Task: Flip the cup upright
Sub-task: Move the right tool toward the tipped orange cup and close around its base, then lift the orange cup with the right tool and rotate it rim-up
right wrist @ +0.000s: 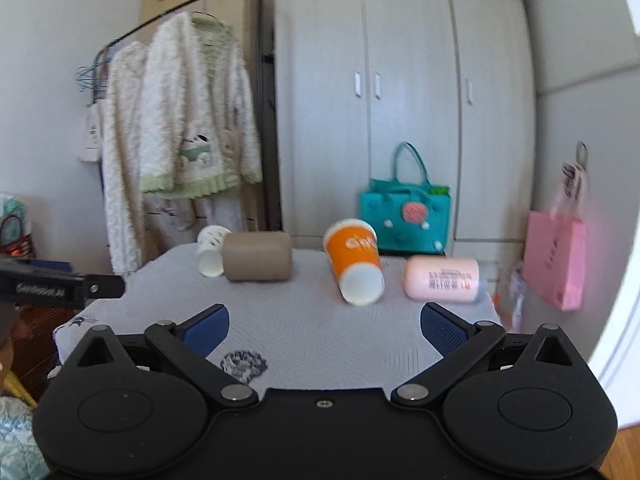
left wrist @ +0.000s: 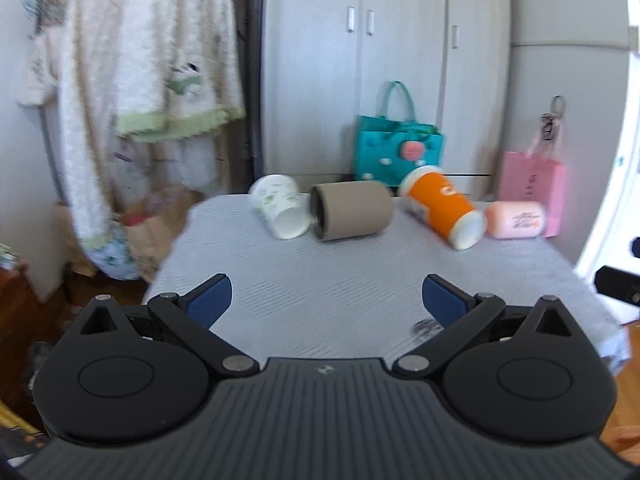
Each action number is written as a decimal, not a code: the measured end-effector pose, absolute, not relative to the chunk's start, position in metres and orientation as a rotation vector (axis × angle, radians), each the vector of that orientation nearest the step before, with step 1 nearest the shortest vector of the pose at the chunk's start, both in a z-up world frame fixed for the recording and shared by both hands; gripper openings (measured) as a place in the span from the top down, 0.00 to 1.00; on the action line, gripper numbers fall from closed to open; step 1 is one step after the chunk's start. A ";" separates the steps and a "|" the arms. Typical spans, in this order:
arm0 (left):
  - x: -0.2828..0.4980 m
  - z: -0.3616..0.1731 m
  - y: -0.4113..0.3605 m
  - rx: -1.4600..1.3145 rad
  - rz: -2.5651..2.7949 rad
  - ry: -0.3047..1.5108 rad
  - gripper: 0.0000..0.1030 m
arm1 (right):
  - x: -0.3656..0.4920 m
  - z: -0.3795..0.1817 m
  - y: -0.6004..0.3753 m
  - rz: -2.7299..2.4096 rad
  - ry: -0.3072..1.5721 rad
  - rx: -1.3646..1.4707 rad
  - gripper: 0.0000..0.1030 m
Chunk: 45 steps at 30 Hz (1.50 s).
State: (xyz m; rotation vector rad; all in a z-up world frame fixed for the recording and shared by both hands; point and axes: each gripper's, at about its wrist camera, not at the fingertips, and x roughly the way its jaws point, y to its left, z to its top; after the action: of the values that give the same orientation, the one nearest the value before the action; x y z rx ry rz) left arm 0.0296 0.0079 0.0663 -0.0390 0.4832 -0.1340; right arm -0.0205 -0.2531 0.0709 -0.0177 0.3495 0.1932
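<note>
Several cups lie on their sides across the far part of a table with a pale grey cloth (left wrist: 320, 280): a white cup with green print (left wrist: 278, 210), a tan cup (left wrist: 352, 210), an orange cup (left wrist: 442, 208) and a pink cup (left wrist: 516, 220). The right wrist view shows the same row: white (right wrist: 210, 254), tan (right wrist: 258, 256), orange (right wrist: 356, 266), pink (right wrist: 442, 278). My left gripper (left wrist: 326, 298) is open and empty, well short of the cups. My right gripper (right wrist: 324, 330) is open and empty, nearest the orange cup.
A teal bag (left wrist: 398, 152) and a pink bag (left wrist: 534, 188) stand behind the table by a grey wardrobe (left wrist: 360, 60). A clothes rack with fleecy garments (left wrist: 140, 80) stands at the left. The other gripper's body shows at the left edge (right wrist: 60, 284). The cloth has a dark print (right wrist: 244, 364).
</note>
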 end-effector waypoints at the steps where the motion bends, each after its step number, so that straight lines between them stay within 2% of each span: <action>1: 0.037 0.071 0.009 -0.059 -0.154 0.493 0.00 | -0.016 0.077 -0.255 0.214 0.347 -0.029 0.00; 10: 0.099 0.083 -0.008 -0.026 -0.168 0.475 0.00 | 0.060 0.099 -0.259 0.418 0.468 -0.096 0.00; 23: 0.195 0.035 -0.030 -0.250 -0.252 0.620 0.00 | 0.198 0.074 -0.248 0.430 0.693 -0.198 0.00; 28: 0.226 0.021 -0.029 -0.353 -0.274 0.709 0.01 | 0.255 0.061 -0.248 0.433 0.851 -0.225 0.01; 33: 0.240 0.015 -0.035 -0.356 -0.278 0.734 0.01 | 0.286 0.044 -0.254 0.393 0.924 -0.238 0.13; 35: 0.241 0.014 -0.036 -0.365 -0.286 0.737 0.01 | 0.291 0.039 -0.254 0.381 0.934 -0.238 0.26; 37: 0.242 0.012 -0.033 -0.367 -0.284 0.740 0.01 | 0.291 0.038 -0.250 0.359 0.906 -0.265 0.30; 45: 0.237 0.009 -0.029 -0.385 -0.281 0.764 0.01 | 0.263 0.044 -0.244 0.361 0.823 -0.259 0.31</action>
State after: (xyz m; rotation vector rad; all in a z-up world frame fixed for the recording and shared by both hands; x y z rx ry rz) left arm 0.2371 -0.0289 0.0091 -0.3852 0.7640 -0.2810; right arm 0.2630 -0.2444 0.0438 -0.2593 0.8232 0.3613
